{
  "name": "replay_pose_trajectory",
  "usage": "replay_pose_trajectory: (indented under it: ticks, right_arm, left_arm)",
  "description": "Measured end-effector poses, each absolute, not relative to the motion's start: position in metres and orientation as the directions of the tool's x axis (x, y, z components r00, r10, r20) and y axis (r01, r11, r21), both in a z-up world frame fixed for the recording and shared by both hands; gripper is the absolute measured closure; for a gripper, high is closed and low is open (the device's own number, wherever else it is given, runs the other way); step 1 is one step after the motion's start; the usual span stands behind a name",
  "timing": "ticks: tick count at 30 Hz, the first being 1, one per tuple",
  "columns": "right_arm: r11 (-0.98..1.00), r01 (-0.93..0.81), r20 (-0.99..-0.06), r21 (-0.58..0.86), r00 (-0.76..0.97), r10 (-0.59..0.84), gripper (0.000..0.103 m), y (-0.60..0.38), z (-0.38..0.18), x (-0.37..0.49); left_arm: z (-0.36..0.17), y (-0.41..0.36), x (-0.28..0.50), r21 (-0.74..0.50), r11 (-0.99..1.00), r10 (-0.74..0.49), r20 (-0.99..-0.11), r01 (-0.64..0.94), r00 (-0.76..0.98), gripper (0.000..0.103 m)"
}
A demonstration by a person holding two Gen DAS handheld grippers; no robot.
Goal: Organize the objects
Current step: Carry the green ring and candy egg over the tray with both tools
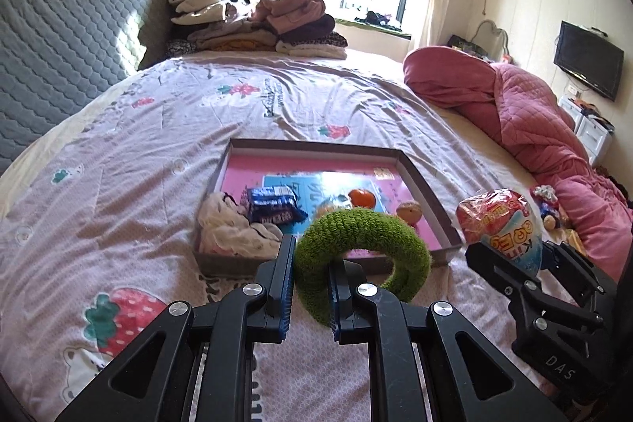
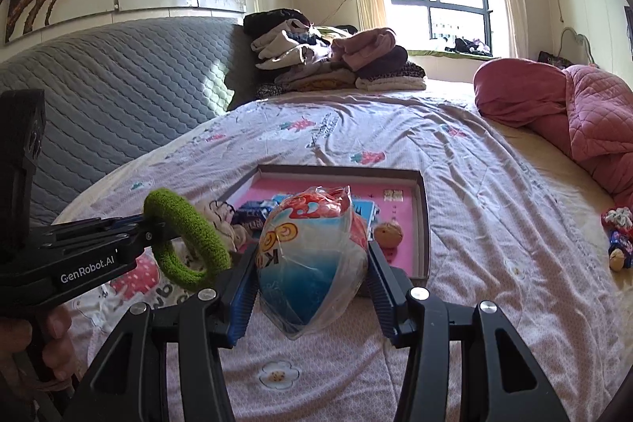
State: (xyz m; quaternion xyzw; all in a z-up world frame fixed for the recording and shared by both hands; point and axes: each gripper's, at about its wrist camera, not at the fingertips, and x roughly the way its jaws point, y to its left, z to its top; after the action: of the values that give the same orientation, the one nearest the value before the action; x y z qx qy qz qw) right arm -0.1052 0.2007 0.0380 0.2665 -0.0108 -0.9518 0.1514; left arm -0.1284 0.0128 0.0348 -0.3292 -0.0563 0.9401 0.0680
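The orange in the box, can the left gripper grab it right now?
Probably not yet. The left gripper already has its jaws shut on the green ring, so it has no room for the orange. The path into the box looks open once the ring is dropped.

Green knitted ring (image 1: 362,248), wrapped snack bag (image 2: 312,260), both gripper-held

Bed (image 1: 118,161): a pale sheet with strawberry pictures covers it.
Middle: a flat box (image 1: 429,180) with a pink floor.
Far end: a pile of folded clothes (image 1: 253,22).
Right side: a pink blanket (image 1: 526,113) and some small snacks (image 2: 619,236).
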Motion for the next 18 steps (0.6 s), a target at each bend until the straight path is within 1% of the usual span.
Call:
replay_pose_trajectory:
  ticks: [6,18]
  right_arm:
    - [-0.956,0.282,-0.479,0.087,-0.829,-0.288,0.052,0.199,0.054,-0.117]
    - [-0.958,0.285,-0.467,0.041,-0.842,-0.271,0.052,0.194,0.066,-0.139]
  left_arm:
    - [0.046,0.005,-0.14,-0.133,-0.988,0.145,-0.594,-0.081,-0.791,0.088]
    - [0.063,-0.002,-0.166,-0.101,-0.993,0.109,-0.574,-0.062,-0.811,0.088]
